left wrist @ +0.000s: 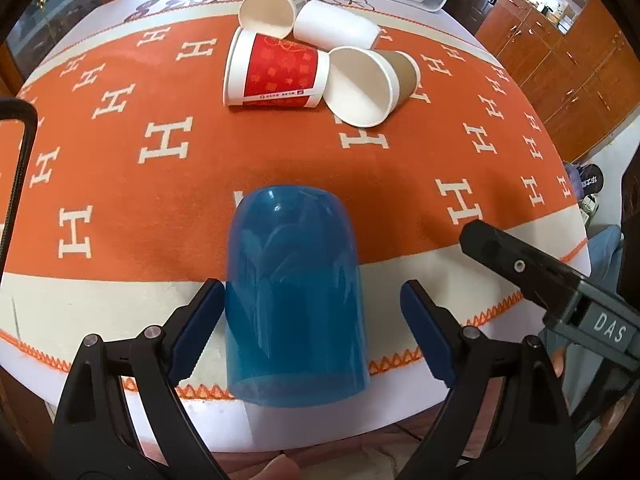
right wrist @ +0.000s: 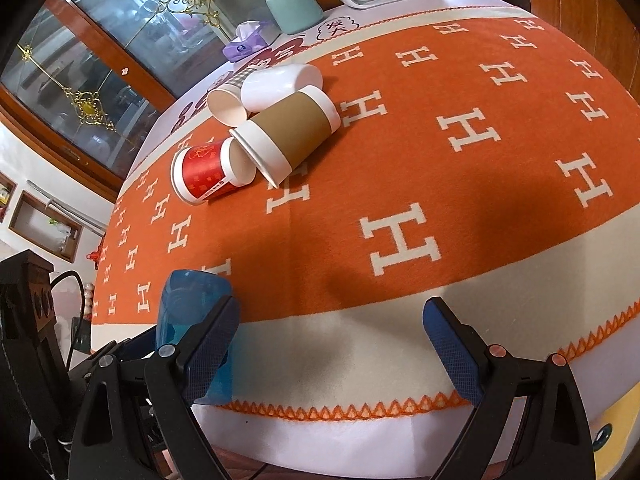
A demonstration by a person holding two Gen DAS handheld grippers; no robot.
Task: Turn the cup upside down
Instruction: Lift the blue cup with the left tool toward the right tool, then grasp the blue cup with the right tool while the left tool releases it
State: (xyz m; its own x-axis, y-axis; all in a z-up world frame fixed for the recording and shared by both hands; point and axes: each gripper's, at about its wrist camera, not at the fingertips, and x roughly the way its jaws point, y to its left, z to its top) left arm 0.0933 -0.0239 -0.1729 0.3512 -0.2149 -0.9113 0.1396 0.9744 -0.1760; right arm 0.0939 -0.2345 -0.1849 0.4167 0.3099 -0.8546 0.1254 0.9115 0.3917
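From the left wrist, the left gripper point(left wrist: 312, 320) stands with its jaws apart around the blue plastic cup point(left wrist: 294, 300). The cup sits upside down, closed base up and open rim down, at 6 o'clock on the bench point(left wrist: 100, 312), on the cream border of the orange H-patterned cloth point(left wrist: 200, 160). Its left pad point(left wrist: 198, 330) is just beside the cup wall; whether it touches cannot be told. The right pad is apart from it. At 12 o'clock four paper cups lie on their sides: a red one point(left wrist: 280, 72), a brown one point(left wrist: 372, 84) and two white ones point(left wrist: 336, 24). The right gripper point(left wrist: 560, 284) enters at 3 o'clock.

From the right wrist, the right gripper point(right wrist: 332, 348) is spread wide, holding nothing. The blue plastic cup point(right wrist: 188, 304) stands at 8 o'clock behind its left finger.
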